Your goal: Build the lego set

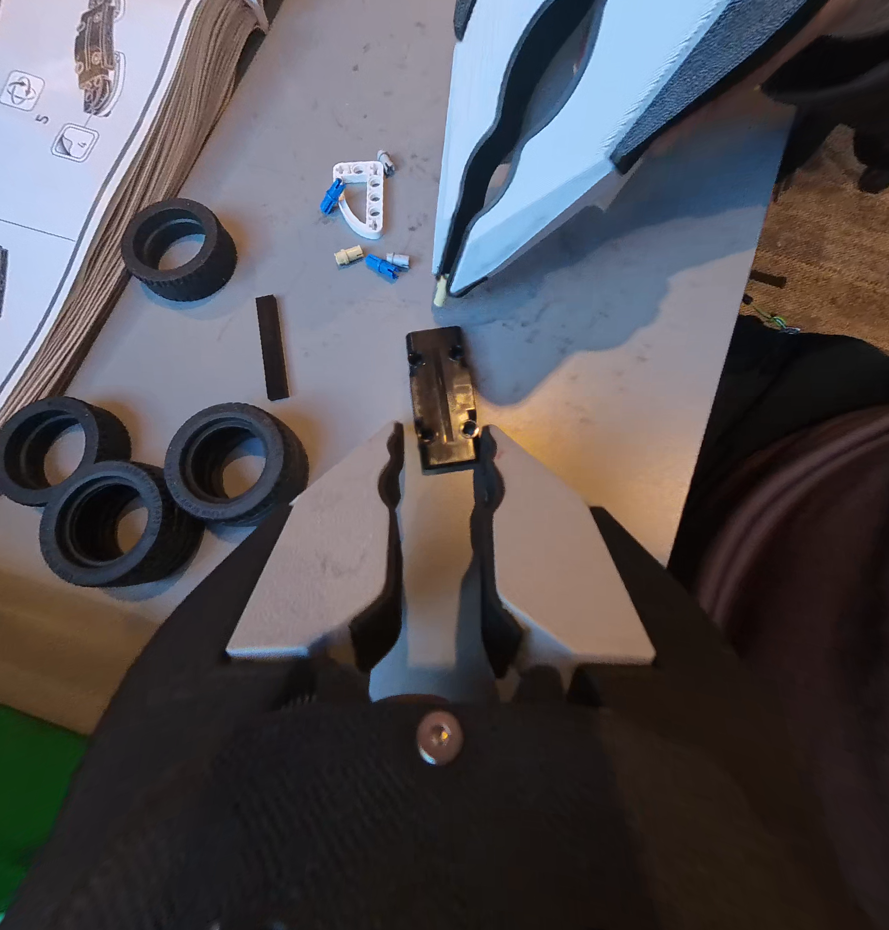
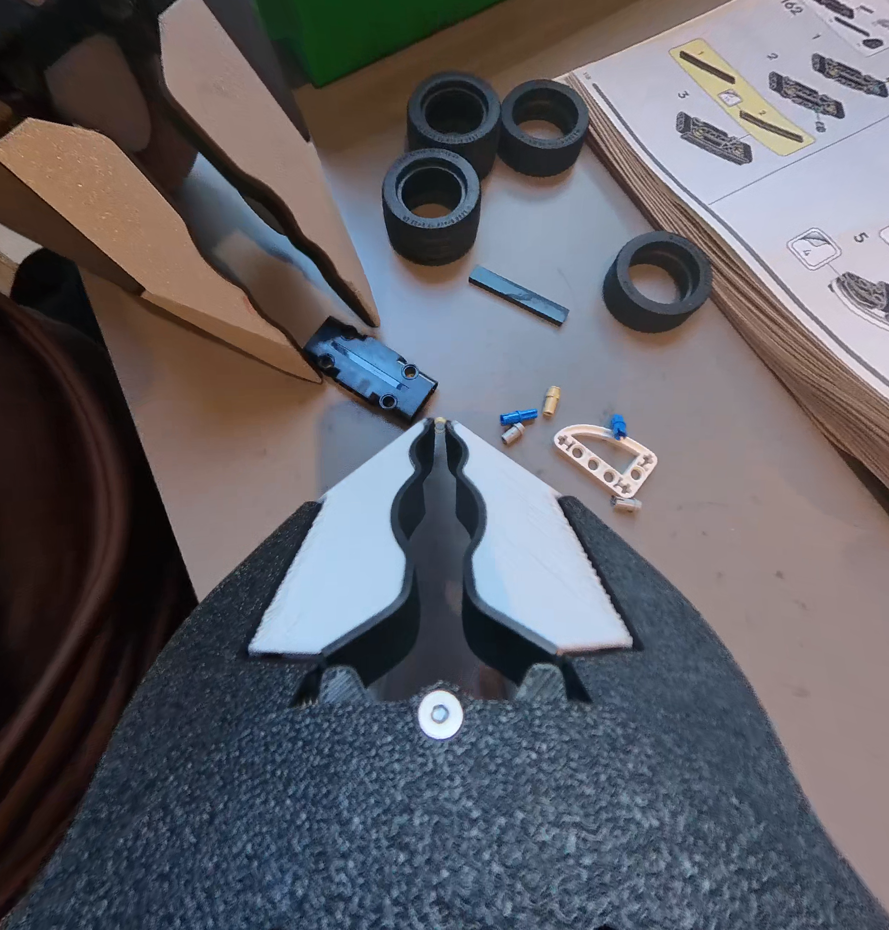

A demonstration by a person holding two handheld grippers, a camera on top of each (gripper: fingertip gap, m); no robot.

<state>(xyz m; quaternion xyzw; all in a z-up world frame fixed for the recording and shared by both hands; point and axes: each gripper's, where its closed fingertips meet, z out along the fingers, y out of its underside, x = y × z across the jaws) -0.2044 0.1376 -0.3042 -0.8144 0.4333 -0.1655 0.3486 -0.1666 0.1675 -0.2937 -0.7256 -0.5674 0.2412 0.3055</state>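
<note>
A black panel piece with pin holes point(image 1: 439, 387) lies on the grey table point(image 1: 583, 453). My left gripper point(image 1: 442, 438) is closed around its near end; both show in the right wrist view, gripper point(image 2: 344, 350) and panel point(image 2: 377, 375). My right gripper point(image 2: 438, 428) is shut on a small tan pin point(image 2: 438, 421) that sticks out of its tips, just short of the panel's far end. In the left wrist view the right gripper point(image 1: 445, 284) and its pin point(image 1: 439, 298) hover beyond the panel.
Several black tyres point(image 1: 180, 249) point(image 2: 432, 206), a black flat strip point(image 1: 272, 347), a white triangular beam point(image 1: 366, 199) with a blue pin point(image 1: 331, 195), and loose blue, tan and grey pins point(image 1: 380, 264) lie to the left. An open instruction book point(image 1: 54, 151) lies beyond them. The table edge point(image 1: 724, 402) is at the right. The left gripper's tips are roughly 6 cm from the right gripper's.
</note>
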